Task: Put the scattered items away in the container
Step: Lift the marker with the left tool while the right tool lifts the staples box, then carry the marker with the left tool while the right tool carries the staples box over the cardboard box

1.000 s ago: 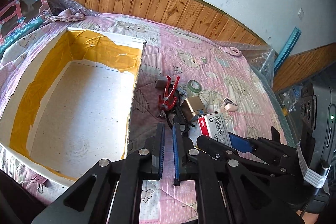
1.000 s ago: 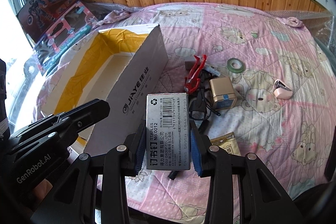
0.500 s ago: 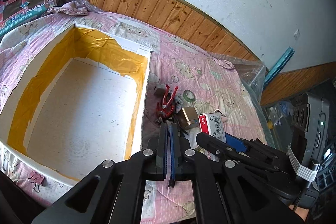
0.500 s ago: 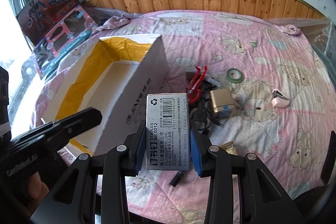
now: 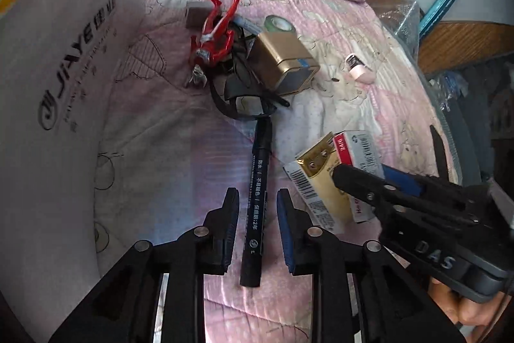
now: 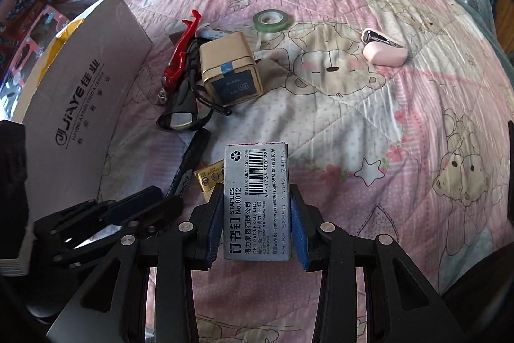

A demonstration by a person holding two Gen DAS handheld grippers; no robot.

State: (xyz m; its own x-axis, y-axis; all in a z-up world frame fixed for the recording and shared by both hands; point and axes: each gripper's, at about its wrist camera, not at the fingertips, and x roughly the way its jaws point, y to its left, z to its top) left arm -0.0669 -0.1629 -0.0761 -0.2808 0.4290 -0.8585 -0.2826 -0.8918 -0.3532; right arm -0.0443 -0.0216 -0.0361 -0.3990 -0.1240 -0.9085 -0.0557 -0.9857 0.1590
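While the tidying is under way, the scene reads from largest to smallest as follows.

Bed: a pink bear-print quilt [image 6: 369, 124] carries all the loose things; it is soft, so flat items sink slightly and are best taken from their sides.

Box: the cardboard container [image 5: 64, 92] stands at the left edge of the clutter, its printed side wall facing the items; being just beside them, it likely keeps each carry short.

Right hand-held gripper [image 6: 257, 224]: its pads pinch the staple box [image 6: 257, 198] across the narrow sides, lifted clear of the quilt, which leaves the box free to be released over the container.

Left hand-held gripper [image 5: 257, 227]: spread, fingers either side of the black marker [image 5: 258, 201] and lined up along it; judged ready to close on the barrel.

Marker: lies flat on the quilt, between the container wall and a gold packet [image 5: 318, 179].

Remaining clutter: gold cube box [image 6: 229, 69], red clip [image 5: 215, 31], glasses [image 6: 181, 114], green tape roll [image 6: 272, 19] and pink case [image 6: 384, 49], all outside the container.
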